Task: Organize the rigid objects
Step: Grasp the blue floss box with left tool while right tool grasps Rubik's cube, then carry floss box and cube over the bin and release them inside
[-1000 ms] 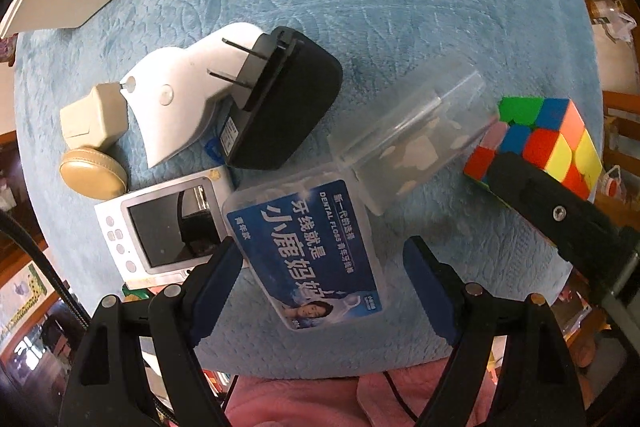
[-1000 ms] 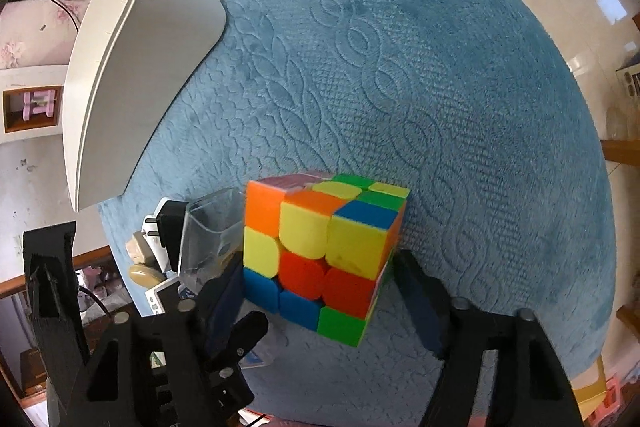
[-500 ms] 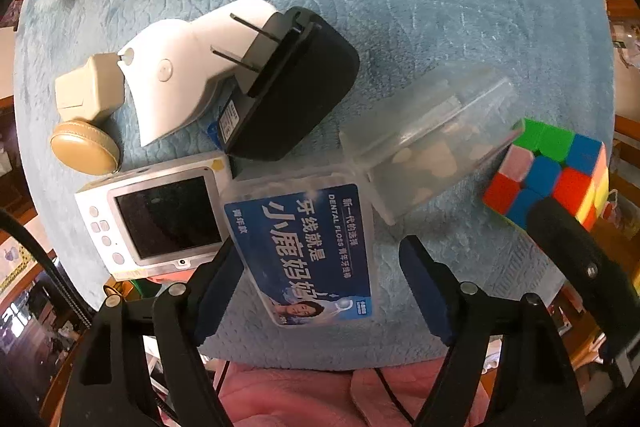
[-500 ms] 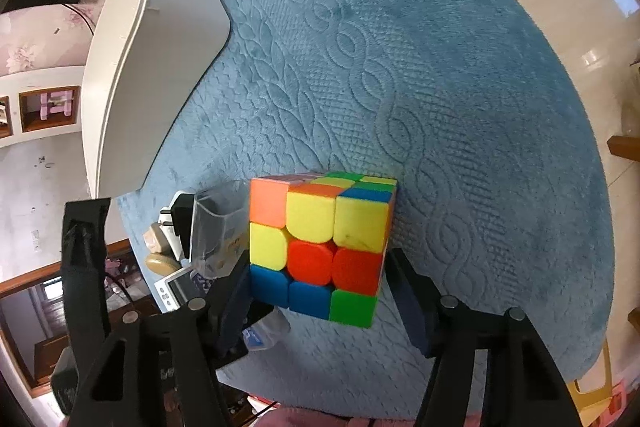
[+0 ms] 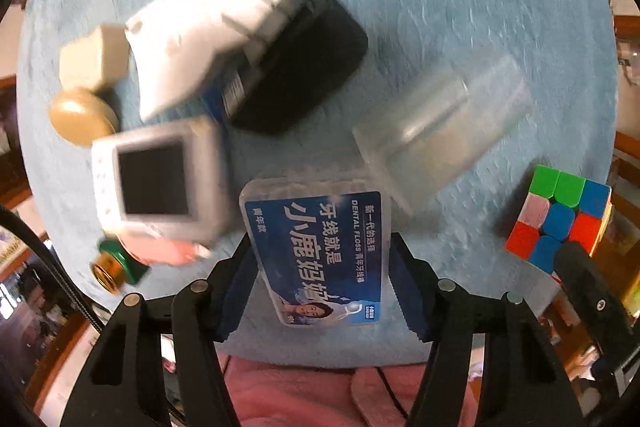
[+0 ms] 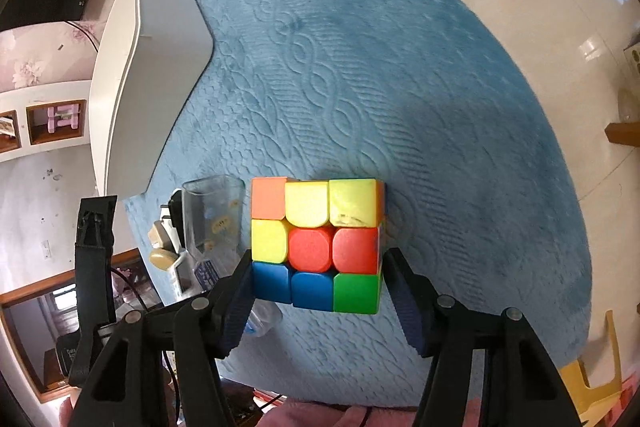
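Observation:
A clear dental floss box (image 5: 320, 247) with a blue label stands lengthwise between the fingers of my left gripper (image 5: 320, 263). The jaws are closing and both pads touch its long sides. The box looks sharp while everything around it is blurred. A colour puzzle cube (image 6: 316, 243) sits in my right gripper (image 6: 316, 279), whose pads press on its bottom row, just above the blue cloth (image 6: 400, 87). In the left wrist view the cube (image 5: 560, 211) shows at the right edge, partly behind a finger of the right gripper (image 5: 588, 291).
Behind the floss box lie a clear plastic tub (image 5: 440, 123), a black plug adapter (image 5: 296, 67), a white gadget (image 5: 192, 39), a beige block (image 5: 94, 57), a tan round case (image 5: 82, 115) and a small screen device (image 5: 156, 179). A white tray (image 6: 156, 67) sits at the cloth's far left.
The left jaws have narrowed onto the floss box, which now points straight along them. The right gripper has carried the cube sideways, away from the pile of objects.

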Demonstrator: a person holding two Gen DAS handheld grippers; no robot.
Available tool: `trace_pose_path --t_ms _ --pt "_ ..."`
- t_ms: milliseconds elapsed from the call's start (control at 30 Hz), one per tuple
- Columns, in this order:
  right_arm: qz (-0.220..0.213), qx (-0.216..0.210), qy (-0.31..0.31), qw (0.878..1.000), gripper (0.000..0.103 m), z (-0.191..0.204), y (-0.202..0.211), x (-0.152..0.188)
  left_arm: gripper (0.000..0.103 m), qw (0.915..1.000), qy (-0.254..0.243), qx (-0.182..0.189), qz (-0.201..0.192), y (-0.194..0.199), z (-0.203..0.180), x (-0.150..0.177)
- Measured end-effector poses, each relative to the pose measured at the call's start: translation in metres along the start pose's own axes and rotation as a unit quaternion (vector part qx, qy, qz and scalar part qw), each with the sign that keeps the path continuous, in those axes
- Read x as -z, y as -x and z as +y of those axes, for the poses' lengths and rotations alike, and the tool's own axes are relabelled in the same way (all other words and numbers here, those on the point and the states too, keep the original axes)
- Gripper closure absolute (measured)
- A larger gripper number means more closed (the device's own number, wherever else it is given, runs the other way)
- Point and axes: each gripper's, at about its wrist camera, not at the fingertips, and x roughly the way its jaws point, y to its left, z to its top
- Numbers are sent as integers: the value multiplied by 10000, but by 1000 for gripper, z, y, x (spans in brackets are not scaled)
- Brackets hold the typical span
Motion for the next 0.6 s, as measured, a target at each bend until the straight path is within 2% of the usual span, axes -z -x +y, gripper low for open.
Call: trace_pose_path --t_ms 267,433,600 --pt "68 102 -103 9999 40 -17 11 12 37 9993 -53 205 310 -12 -2 26" --pt "170 162 -153 9996 40 -18 11 23 37 9996 -191 87 190 -10 -1 45" --pt "300 411 -43 9987 41 -13 12 35 37 9996 -265 107 -90 9 7 62"
